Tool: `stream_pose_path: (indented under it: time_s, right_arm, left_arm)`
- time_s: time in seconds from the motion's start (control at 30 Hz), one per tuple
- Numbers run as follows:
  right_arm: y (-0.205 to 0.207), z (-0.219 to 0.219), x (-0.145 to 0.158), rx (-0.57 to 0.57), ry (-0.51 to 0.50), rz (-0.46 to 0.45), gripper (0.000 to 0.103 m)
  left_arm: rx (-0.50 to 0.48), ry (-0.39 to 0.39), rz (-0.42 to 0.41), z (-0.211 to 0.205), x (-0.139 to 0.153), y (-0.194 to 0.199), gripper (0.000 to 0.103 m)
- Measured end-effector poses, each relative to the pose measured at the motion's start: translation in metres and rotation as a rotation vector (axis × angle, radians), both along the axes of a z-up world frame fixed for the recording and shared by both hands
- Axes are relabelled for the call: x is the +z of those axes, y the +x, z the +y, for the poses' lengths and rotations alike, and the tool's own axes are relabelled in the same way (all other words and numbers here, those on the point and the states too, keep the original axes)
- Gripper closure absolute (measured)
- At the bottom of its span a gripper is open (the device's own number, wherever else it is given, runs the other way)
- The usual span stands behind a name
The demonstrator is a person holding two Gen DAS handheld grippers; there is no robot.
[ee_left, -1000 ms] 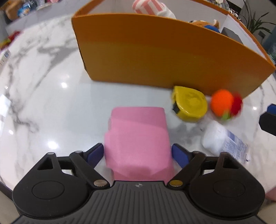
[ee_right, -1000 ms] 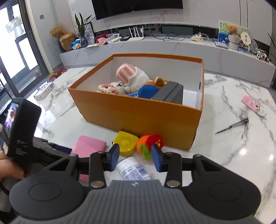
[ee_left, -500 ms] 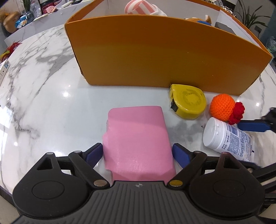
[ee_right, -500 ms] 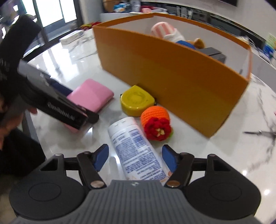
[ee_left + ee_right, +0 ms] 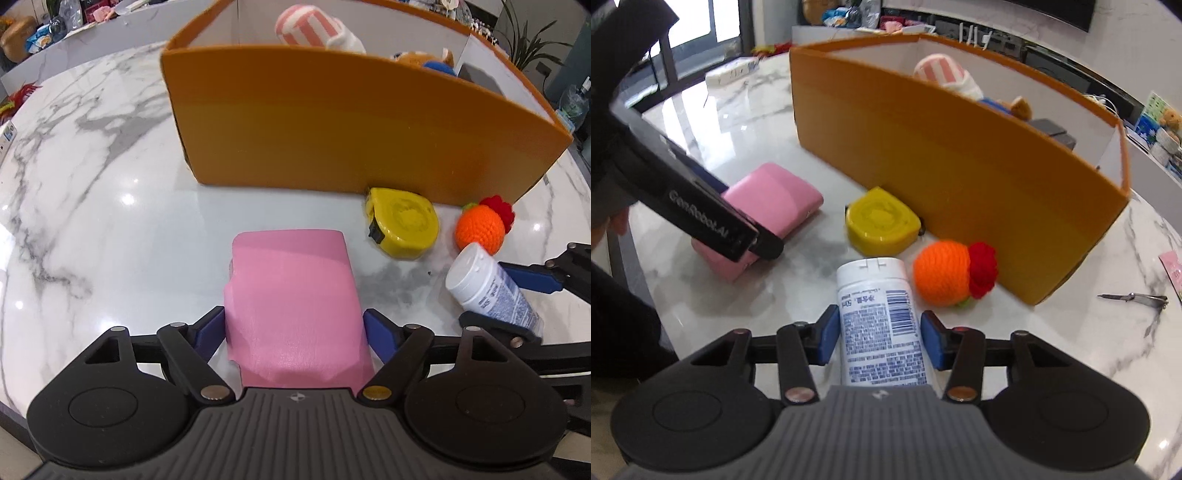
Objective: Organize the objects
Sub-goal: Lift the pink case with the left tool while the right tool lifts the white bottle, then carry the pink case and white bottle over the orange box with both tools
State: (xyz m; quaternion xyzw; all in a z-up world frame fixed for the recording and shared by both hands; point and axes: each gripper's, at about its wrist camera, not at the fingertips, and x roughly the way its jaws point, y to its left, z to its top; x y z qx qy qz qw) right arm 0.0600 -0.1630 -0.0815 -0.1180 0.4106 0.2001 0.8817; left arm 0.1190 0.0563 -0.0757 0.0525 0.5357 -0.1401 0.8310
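Note:
A pink pouch point(image 5: 295, 291) lies on the marble table between the fingers of my left gripper point(image 5: 295, 328), whose blue pads press its sides; it also shows in the right wrist view point(image 5: 775, 206). A white bottle point(image 5: 879, 317) lies on its side between the fingers of my right gripper point(image 5: 881, 336), with small gaps to the pads; it also shows in the left wrist view point(image 5: 487, 284). The orange box point(image 5: 351, 144) stands behind, holding a striped plush toy point(image 5: 314, 29) and other items.
A yellow tape measure point(image 5: 402, 229) and an orange and red crochet ball point(image 5: 480, 229) lie against the box front. Scissors point(image 5: 1134, 299) and a pink packet point(image 5: 1172, 266) lie to the right. A white carton point(image 5: 731, 72) sits at the far left.
My right gripper has come down and forward around the white bottle and narrowed its fingers. My left gripper stays around the pink pouch, which has risen slightly.

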Motion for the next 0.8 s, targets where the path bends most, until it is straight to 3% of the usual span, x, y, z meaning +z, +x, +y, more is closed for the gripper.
stream_pose_path:
  time_s: [0.2,0.43,0.63,0.8]
  right_arm:
    - [-0.007,-0.004,0.032,-0.037,0.081,-0.07,0.054]
    - [-0.011,-0.018,0.099,-0.116,0.201,-0.254,0.053]
    - [0.031,-0.025,0.142,-0.222,0.253,-0.385,0.053]
    - [0.097,-0.031,0.14,-0.267,0.298,-0.395,0.053]
  left_arm:
    - [-0.016,-0.039,-0.087,0.0,0.032,-0.009,0.01]
    - [-0.04,-0.12,-0.258,-0.011,0.096,-0.015,0.01]
    - [0.034,-0.172,-0.382,-0.042,0.132,0.042,0.01]
    - [0.103,-0.17,-0.398,-0.056,0.124,0.095,0.01]
